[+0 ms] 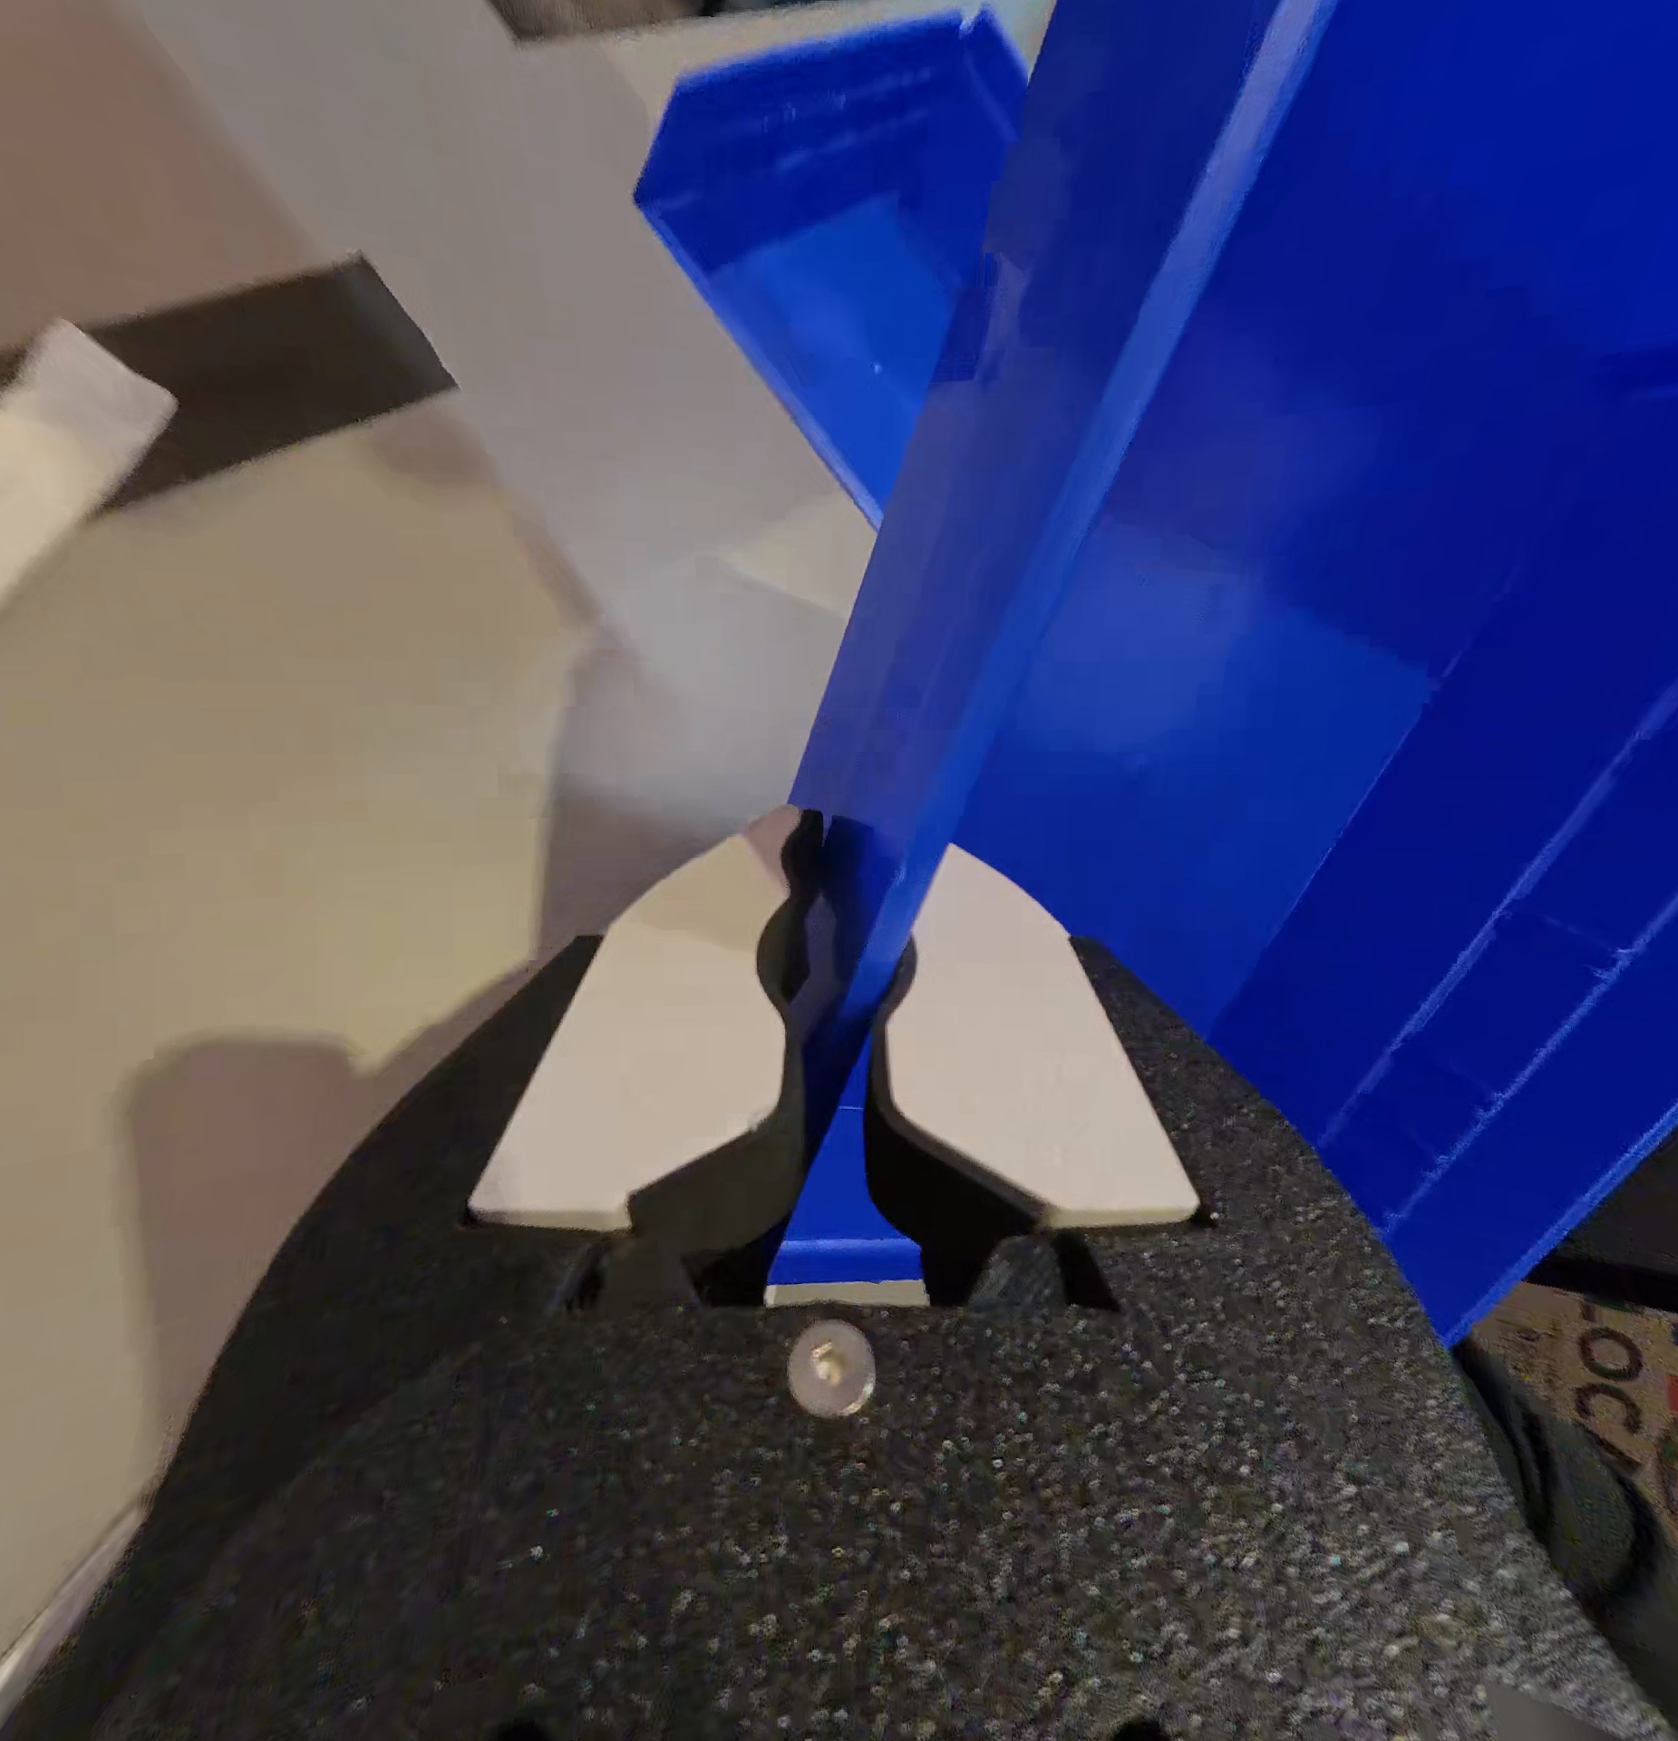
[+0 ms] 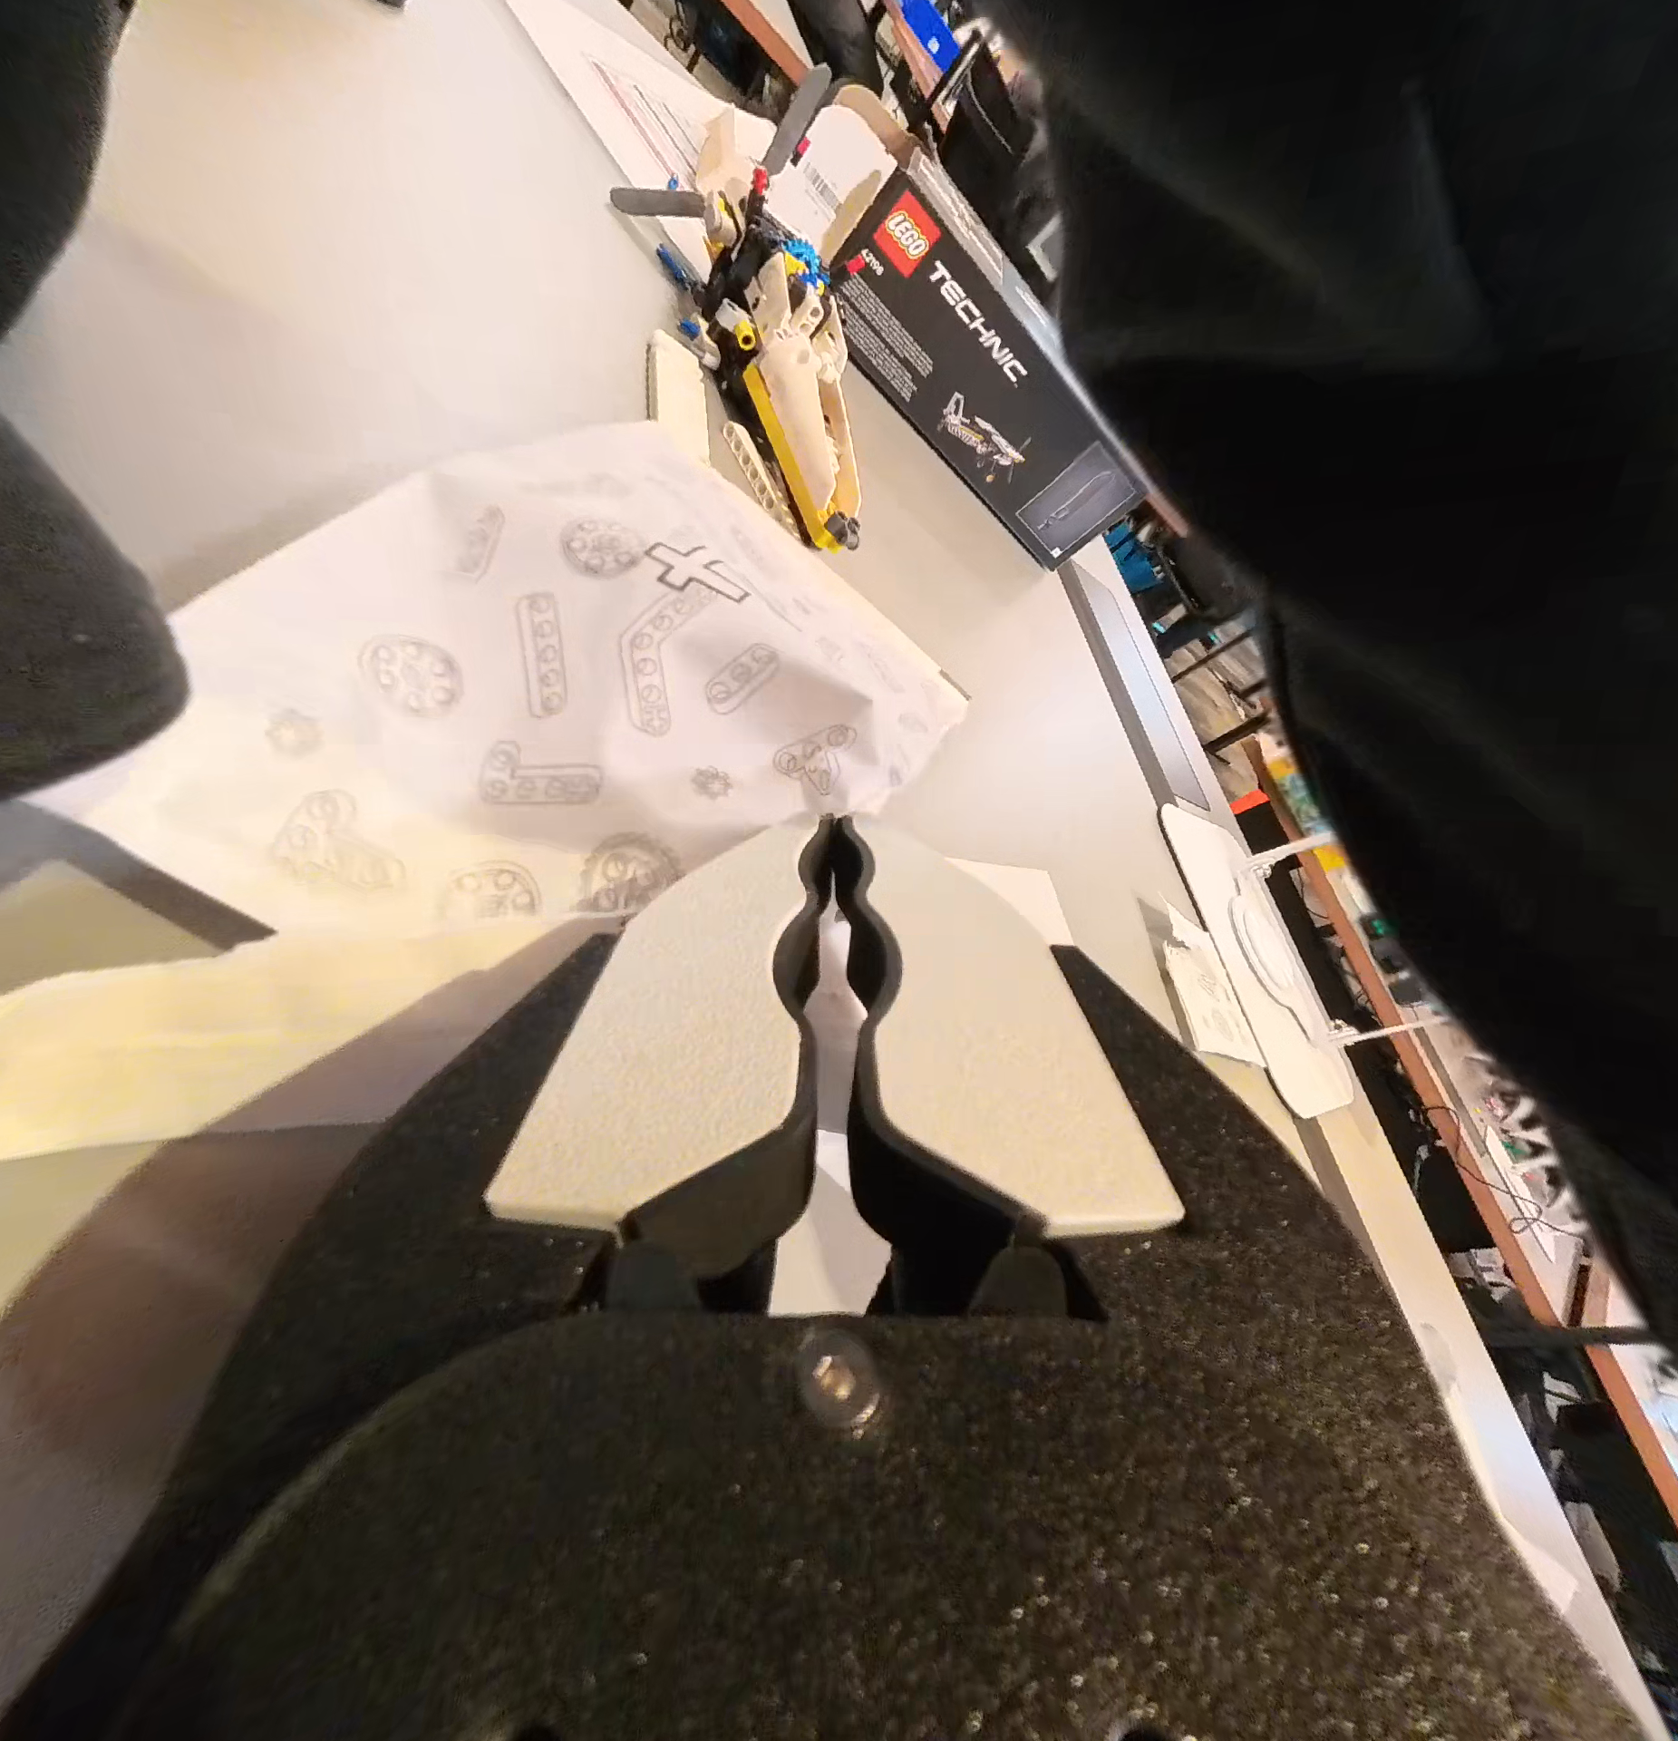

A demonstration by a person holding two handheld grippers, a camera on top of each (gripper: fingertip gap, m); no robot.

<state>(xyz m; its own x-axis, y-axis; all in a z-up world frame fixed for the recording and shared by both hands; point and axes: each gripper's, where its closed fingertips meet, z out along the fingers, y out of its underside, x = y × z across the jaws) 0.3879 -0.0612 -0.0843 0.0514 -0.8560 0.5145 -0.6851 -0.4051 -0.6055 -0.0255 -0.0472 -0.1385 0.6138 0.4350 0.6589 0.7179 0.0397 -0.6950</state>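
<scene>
In the left wrist view my left gripper [image 1: 844,848] is shut on the thin side wall of a blue plastic bin [image 1: 1287,565]. The wall runs between both pads, and the bin tilts up and to the right above the pale table [image 1: 251,754]. In the right wrist view my right gripper [image 2: 837,829] is shut on the crumpled edge of a white paper bag [image 2: 533,678] printed with grey outlines of parts. The bag hangs from the fingertips to the left, over the white table [image 2: 298,283].
A second blue bin [image 1: 816,235] lies farther back in the left wrist view. A yellow and white brick-built model [image 2: 778,349] and a dark cardboard box [image 2: 967,377] stand on the table beyond the bag. A person's dark clothing [image 2: 1428,471] fills the right side. The grippers' ends are close to 40 cm from one another.
</scene>
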